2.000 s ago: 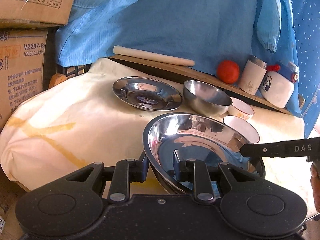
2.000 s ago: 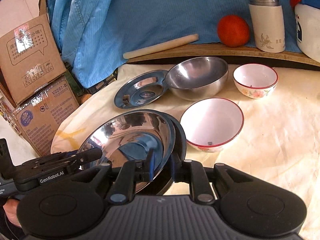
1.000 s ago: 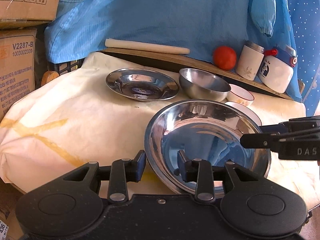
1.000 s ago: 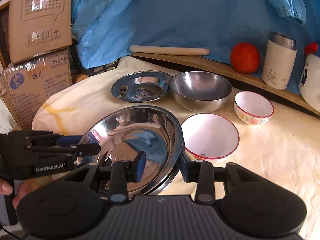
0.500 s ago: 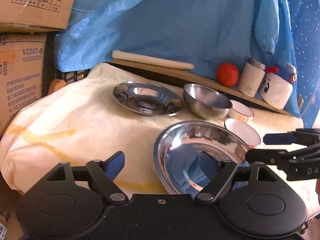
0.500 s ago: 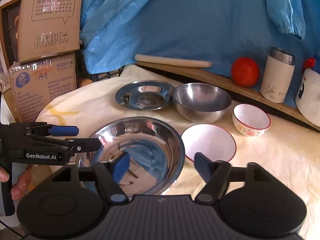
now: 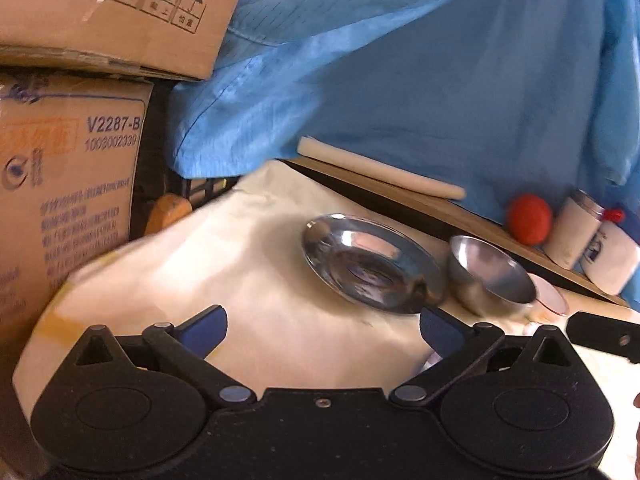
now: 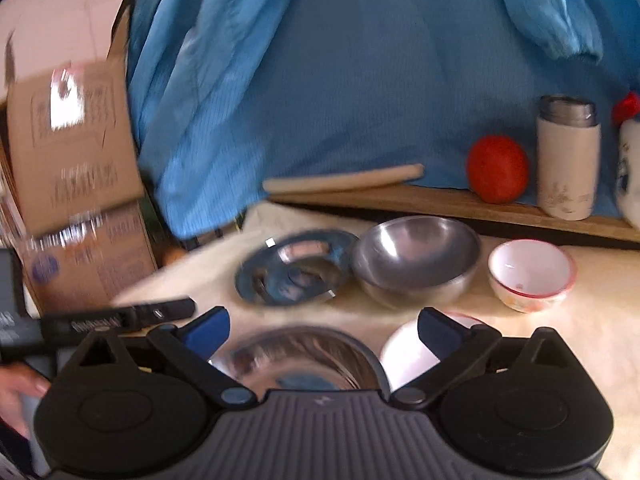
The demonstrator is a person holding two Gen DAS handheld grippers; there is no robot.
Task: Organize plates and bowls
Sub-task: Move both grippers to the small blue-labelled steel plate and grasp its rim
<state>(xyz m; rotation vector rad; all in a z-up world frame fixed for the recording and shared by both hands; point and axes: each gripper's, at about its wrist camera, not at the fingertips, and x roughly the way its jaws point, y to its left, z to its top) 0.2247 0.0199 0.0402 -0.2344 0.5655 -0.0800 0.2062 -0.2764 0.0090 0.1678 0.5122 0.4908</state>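
Both grippers are open and empty. My left gripper (image 7: 322, 332) is above the cream cloth, short of a small steel plate (image 7: 372, 264) and a steel bowl (image 7: 490, 276). My right gripper (image 8: 324, 330) hovers over the large steel plate (image 8: 304, 356), which lies flat on the cloth just under it. A white red-rimmed bowl (image 8: 412, 350) sits right of that plate. Behind are the small steel plate (image 8: 294, 268), the steel bowl (image 8: 416, 260) and a small floral bowl (image 8: 530, 274). The left gripper's finger (image 8: 120, 316) shows at the right wrist view's left.
A wooden board (image 8: 460, 204) at the back carries a rolling pin (image 8: 344, 182), a red ball (image 8: 498, 168), a cream tumbler (image 8: 568, 156) and a white jug (image 7: 610, 256). Blue fabric (image 8: 360, 80) hangs behind. Cardboard boxes (image 7: 68, 184) stand left of the table.
Both grippers opened and let go of the large steel plate, which now lies on the cloth. Both have since lifted and drawn back; the left one turned left.
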